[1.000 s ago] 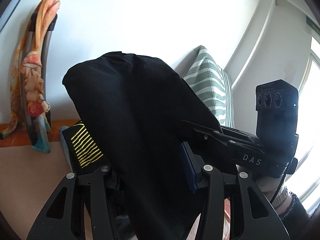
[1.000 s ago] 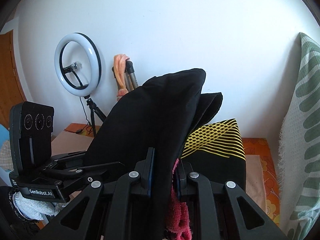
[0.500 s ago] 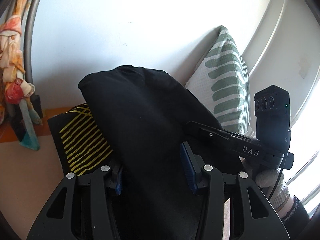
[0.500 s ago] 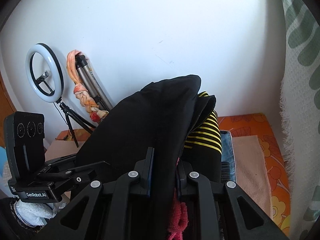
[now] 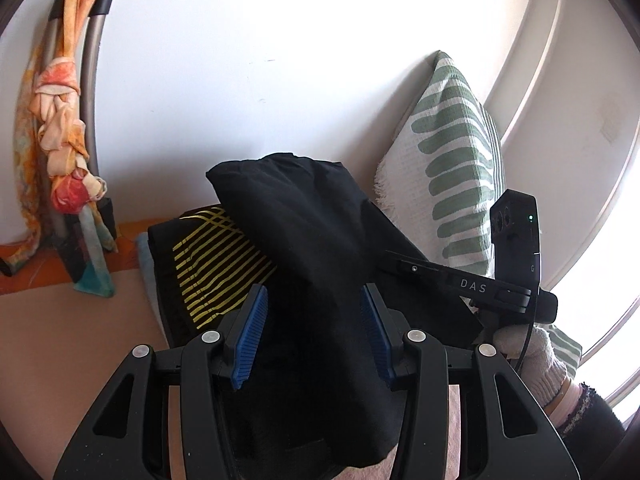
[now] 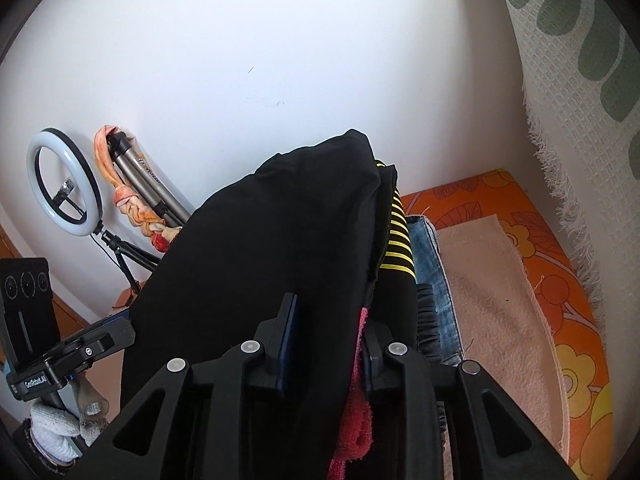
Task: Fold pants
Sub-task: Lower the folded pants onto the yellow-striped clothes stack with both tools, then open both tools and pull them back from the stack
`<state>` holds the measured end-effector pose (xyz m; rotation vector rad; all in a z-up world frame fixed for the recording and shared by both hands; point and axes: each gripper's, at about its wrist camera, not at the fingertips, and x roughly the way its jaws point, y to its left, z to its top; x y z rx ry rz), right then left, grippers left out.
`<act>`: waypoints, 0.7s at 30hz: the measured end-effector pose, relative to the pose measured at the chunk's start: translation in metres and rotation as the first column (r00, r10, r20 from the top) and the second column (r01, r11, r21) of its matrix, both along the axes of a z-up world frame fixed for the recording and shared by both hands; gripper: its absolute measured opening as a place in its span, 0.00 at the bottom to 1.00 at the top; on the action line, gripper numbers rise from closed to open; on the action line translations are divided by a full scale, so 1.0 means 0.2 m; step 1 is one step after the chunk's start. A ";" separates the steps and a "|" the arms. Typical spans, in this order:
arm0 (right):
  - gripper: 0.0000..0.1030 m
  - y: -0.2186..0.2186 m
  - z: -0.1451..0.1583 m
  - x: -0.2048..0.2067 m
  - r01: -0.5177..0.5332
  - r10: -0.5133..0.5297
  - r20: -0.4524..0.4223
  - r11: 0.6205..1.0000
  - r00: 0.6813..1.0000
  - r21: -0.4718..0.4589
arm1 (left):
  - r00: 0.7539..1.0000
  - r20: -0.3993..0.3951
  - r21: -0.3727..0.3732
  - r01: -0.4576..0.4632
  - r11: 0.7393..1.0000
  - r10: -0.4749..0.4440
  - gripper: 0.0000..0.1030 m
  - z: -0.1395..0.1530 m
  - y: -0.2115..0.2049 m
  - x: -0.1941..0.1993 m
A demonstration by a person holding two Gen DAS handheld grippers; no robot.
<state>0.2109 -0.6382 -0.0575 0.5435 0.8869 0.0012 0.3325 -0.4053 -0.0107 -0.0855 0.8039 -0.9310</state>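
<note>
Two grippers: both on my black pants (image 5: pixel 312 264), which are bunched up over the folded pile
Left gripper (image 5: pixel 312 332): part open, blue pads on either side of the pants bundle, gripping it
Right gripper (image 6: pixel 328 336): jaws opening, pants between them plus a pink cloth (image 6: pixel 356 412) at the right pad
Pile: black garment with yellow stripes (image 5: pixel 216 268) under the pants, jeans (image 6: pixel 430 268) beside it
Pillow (image 5: pixel 452 168): green-striped, behind the pants, against the wall
Ring light (image 6: pixel 64 188): left of the pants
</note>
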 end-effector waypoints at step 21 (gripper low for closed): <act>0.70 0.36 0.53 -0.34 0.052 -0.041 0.063 0.980 0.997 -0.194 | 0.996 0.080 -0.002 -0.030 1.000 0.030 0.72 0.30 0.37 -0.36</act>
